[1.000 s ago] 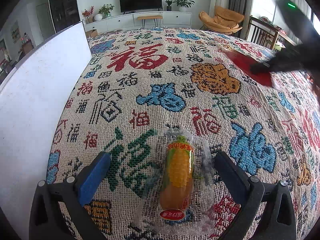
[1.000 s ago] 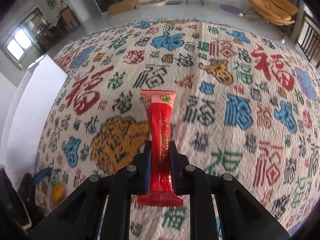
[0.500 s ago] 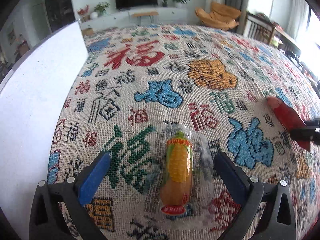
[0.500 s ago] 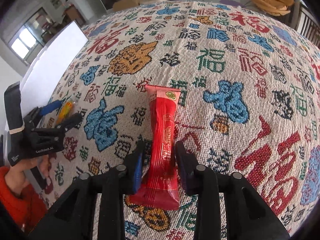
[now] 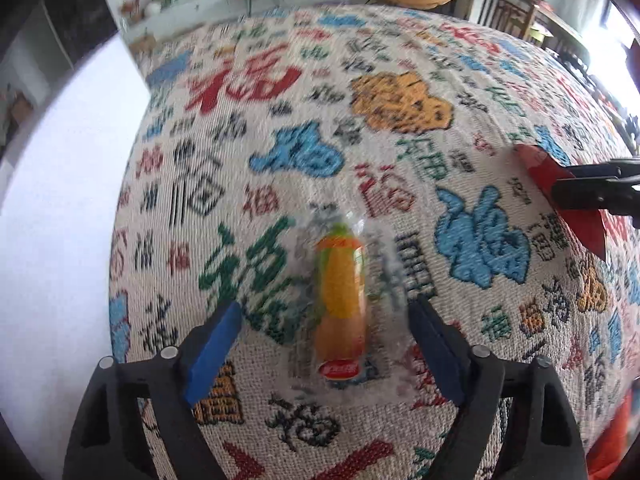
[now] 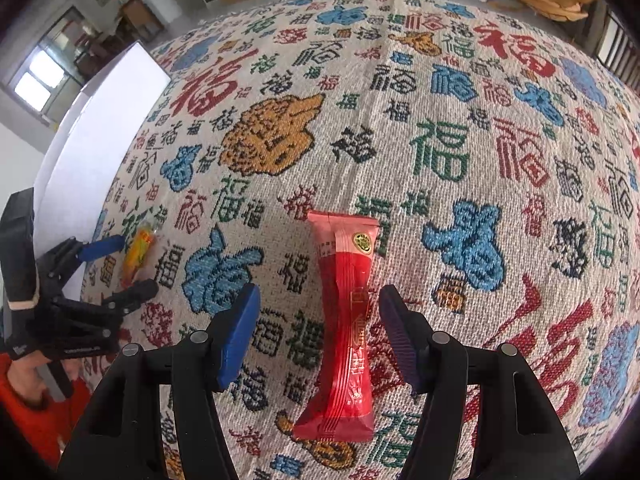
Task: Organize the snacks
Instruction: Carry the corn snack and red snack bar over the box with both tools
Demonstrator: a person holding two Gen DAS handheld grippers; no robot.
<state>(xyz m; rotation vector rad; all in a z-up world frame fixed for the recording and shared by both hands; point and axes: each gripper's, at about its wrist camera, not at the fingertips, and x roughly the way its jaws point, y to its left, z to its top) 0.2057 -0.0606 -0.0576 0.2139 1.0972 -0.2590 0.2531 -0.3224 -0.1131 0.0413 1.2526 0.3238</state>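
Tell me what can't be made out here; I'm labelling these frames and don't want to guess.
- Corn snack, left wrist view: motion blur smears the print on its wrapper.
- Red snack, left wrist view: the right tongs cover its middle.
- Red snack's small print, right wrist view: too fine to read.
- White board, both views: cut off by the frame edge.
- Person, right wrist view: only a hand and orange sleeve show.

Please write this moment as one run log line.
left hand-held gripper: closing around corn snack | right hand-held gripper: opening, red snack released
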